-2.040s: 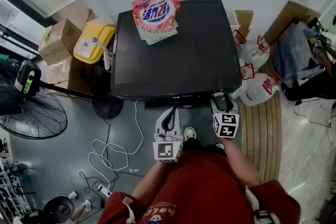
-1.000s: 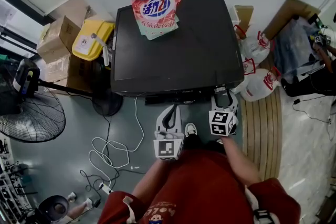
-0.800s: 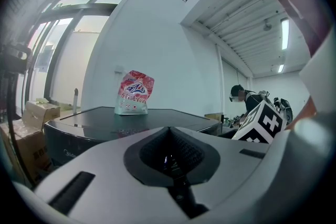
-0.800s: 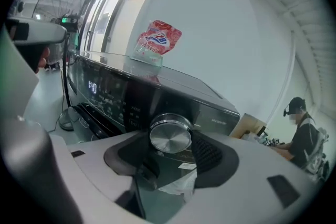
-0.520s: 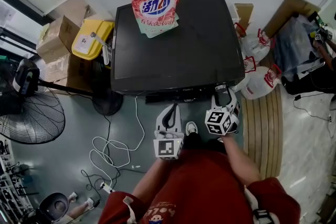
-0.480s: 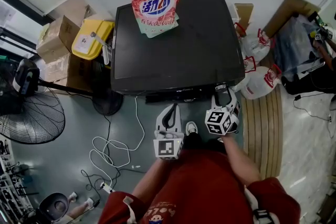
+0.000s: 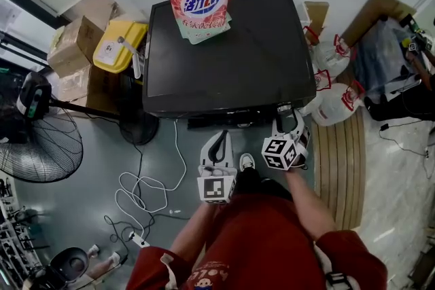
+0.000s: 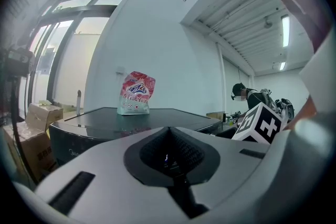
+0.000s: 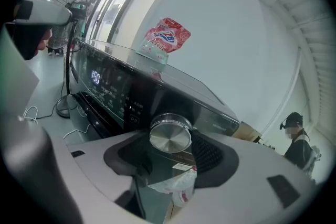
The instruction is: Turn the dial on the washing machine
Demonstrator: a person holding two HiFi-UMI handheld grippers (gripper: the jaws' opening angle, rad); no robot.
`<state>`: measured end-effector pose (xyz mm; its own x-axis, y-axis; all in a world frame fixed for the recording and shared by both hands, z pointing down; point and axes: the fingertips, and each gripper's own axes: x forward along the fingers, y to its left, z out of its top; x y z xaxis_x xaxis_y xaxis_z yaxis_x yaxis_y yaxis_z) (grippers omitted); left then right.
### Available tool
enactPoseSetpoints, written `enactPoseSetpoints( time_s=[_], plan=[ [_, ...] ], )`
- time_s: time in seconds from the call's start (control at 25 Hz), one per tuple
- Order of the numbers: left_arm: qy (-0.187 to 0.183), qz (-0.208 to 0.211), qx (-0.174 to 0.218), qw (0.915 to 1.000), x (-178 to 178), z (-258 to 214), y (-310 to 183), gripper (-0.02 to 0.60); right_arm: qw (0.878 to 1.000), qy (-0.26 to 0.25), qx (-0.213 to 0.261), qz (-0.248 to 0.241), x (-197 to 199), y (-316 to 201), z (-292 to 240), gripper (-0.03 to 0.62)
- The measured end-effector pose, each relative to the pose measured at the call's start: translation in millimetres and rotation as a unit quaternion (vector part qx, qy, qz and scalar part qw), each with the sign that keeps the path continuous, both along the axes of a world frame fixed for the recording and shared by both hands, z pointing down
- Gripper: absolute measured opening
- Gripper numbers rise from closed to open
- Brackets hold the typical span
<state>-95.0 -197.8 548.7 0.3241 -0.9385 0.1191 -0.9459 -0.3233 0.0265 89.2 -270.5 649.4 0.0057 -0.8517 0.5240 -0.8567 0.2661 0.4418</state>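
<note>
Since two seconds earlier, our right tongs (image 7: 287,120) had rolled to one side at the front panel, so its marker cube now sat tilted. We faced the dark washing machine (image 7: 224,44), which stood against the white wall. A standing fan (image 7: 37,146) was on the floor to its left. A red and white detergent pouch (image 7: 202,2) stood upright near the back left corner of the lid. Our left tongs (image 7: 217,149) hung just off the machine's front, shut with nothing between its jaws. The right tongs had its jaws well apart, clamped on the silver dial (image 9: 170,135) with a pad against each side of its rim. That dial sat at the right end of the control panel, right of the lit display (image 9: 96,77).
</note>
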Motion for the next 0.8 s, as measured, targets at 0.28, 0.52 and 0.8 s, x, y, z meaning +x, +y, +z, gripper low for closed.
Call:
enactPoseSetpoints(
  time_s=[0.28, 0.52, 0.8],
  plan=[
    [0.008, -0.020, 0.016, 0.9997, 11, -18, 10, 0.009, 1.000, 0.018, 0.011, -0.004, 6, 0, 1, 0.264],
    [-0.005, -0.034, 0.022, 0.9992, 3, -17, 28, 0.009, 0.998, 0.055, 0.024, -0.020, 3, 3, 3, 0.264],
    [0.009, -0.048, 0.027, 0.9984, -1, -15, 45, 0.009, 0.991, 0.123, 0.043, -0.042, 1, 6, 6, 0.262]
  ],
)
